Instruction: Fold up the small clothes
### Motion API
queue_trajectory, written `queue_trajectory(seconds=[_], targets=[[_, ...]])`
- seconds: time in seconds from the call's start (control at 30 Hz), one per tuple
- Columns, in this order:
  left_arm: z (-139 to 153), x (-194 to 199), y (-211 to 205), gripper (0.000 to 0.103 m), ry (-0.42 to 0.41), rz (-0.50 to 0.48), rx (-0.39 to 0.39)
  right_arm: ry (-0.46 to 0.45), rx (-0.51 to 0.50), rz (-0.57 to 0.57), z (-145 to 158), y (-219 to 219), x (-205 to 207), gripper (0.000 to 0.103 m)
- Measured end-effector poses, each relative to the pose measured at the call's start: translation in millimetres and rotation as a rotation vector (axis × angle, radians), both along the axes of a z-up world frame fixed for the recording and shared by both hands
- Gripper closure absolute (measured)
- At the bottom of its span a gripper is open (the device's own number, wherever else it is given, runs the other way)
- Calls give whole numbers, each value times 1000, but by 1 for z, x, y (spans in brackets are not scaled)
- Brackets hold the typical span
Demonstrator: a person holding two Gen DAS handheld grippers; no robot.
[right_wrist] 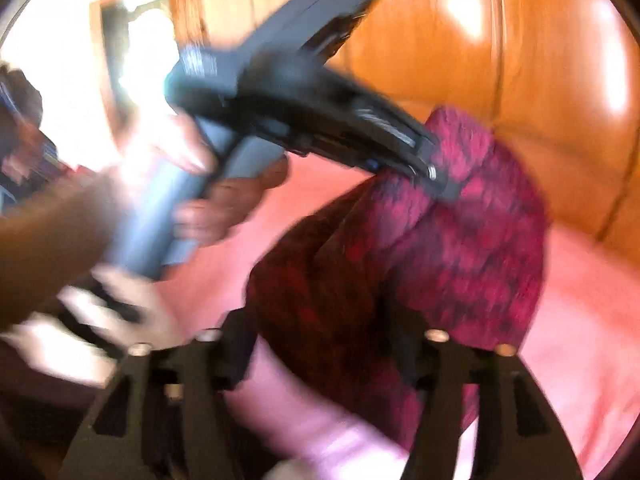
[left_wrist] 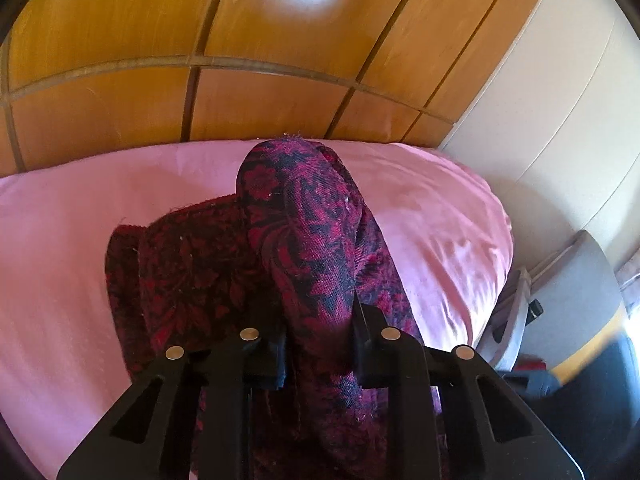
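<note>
Garment: red-and-black patterned cloth (left_wrist: 312, 248) bunched on pink bed sheet (left_wrist: 72, 216).
Left gripper (left_wrist: 318, 354): clamped on cloth, fold rising toward 12 o'clock.
Right gripper (right_wrist: 324, 356): blurred, jaws apart around cloth.

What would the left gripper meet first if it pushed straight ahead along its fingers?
Probably only the patterned red cloth already pinched in the left gripper. It bulges up ahead of the fingers. Beyond it come the pink bedsheet and the wooden headboard, though depth is unclear.

Magenta-and-black floral cloth (left_wrist: 312, 248), pink sheet (left_wrist: 72, 240)
</note>
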State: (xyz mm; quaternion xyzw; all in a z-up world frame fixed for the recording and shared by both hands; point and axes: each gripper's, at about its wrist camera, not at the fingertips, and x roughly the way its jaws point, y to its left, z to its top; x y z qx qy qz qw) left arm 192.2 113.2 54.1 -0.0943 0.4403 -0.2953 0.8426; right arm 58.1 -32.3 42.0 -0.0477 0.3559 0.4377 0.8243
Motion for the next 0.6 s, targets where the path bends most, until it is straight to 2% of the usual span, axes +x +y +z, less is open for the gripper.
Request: queue_trajectory(seconds=[0.13,0.17,0.2,0.27,0.37,0.47,0.57,0.6], targets=[[3,-2,25,80,-4,30,-7,131,201,-67,14,-66,14,42],[3,-3,28,80,-6,36,-3,147,226,-103,13,-77,20,47],[2,-4,34,80,-4,48,1,139,203,-162,8,-86,27,52],[0,-4,43,80,8,67,-7,145,152,-205,-5,-83,38,57],[-5,-5,58,80,17,110,3,147,94,-195,-19,-57,44,67],[-18,-10,79,80,45,175,13,95,-2,-161,-29,-16,45,67],[-52,-17,96,79,115,258,45,78,-74,-132,-45,6,43,66],[-66,-20,96,73,121,285,87,81,-104,-124,-56,12,41,66]])
